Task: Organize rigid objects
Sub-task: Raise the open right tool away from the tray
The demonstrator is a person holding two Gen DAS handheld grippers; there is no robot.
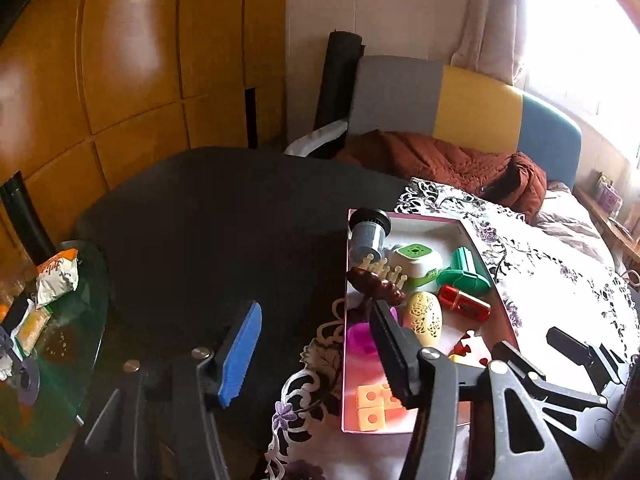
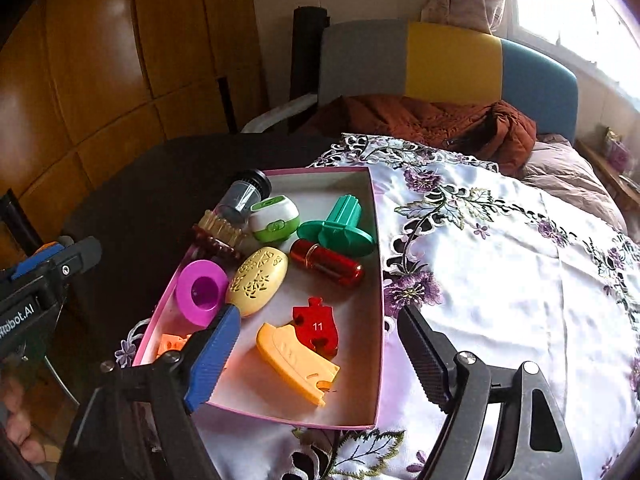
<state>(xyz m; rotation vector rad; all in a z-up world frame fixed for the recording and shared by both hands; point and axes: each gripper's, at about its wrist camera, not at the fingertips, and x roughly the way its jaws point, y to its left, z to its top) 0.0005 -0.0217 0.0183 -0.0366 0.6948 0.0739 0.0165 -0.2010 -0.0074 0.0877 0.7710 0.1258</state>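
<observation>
A pink-rimmed open box (image 2: 377,280) sits on the tablecloth and holds several rigid items. Among them are a grey cylinder (image 2: 244,196), a green-and-white gadget (image 2: 276,218), a teal spool (image 2: 340,224), a red tube (image 2: 326,262), a cream oval (image 2: 258,280), a magenta cup (image 2: 200,292), a red puzzle piece (image 2: 316,326) and an orange wedge (image 2: 296,360). My right gripper (image 2: 320,354) hangs open above the wedge and holds nothing. My left gripper (image 1: 316,352) straddles the left wall of the box (image 1: 345,320), open and empty. Orange dice blocks (image 1: 372,404) lie below it.
A white floral tablecloth (image 2: 500,280) covers the right part of a dark round table (image 1: 220,220). A glass side table (image 1: 60,340) with snack packets stands at the left. Behind are a bed with a brown quilt (image 2: 420,120) and a wooden wardrobe (image 1: 120,80).
</observation>
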